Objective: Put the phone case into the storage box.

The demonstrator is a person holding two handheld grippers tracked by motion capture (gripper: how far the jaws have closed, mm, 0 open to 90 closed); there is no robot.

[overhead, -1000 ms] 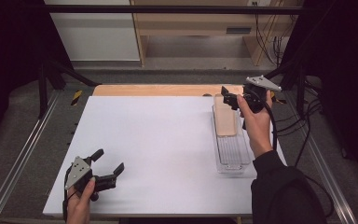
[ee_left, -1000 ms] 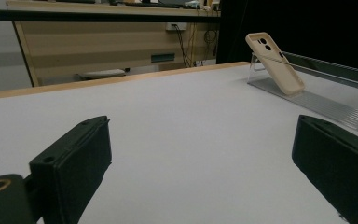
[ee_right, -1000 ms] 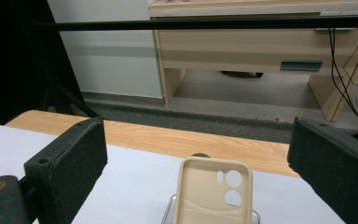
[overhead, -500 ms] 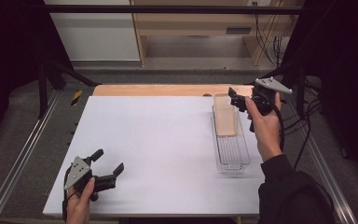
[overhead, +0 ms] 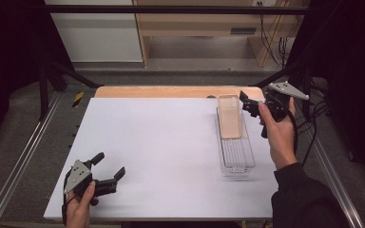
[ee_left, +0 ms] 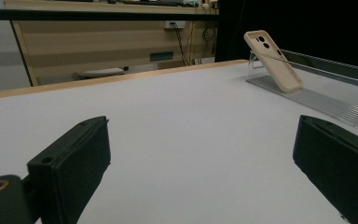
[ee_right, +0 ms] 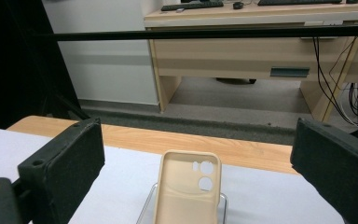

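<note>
Right gripper (overhead: 248,105) held with jaws wide apart just beside the far end of the clear plastic ribbed tray (overhead: 238,159), nothing between them. Beige soft phone case (overhead: 229,117) propped tilted inside that tray's far end, open side up, long axis running along the tray, leaning on its end wall. Seen from the right gripper view, case (ee_right: 186,189) centred straight ahead between the jaws. Left gripper (overhead: 108,172) also spread and empty, well apart from the tray, so likely not the one to act.
</note>
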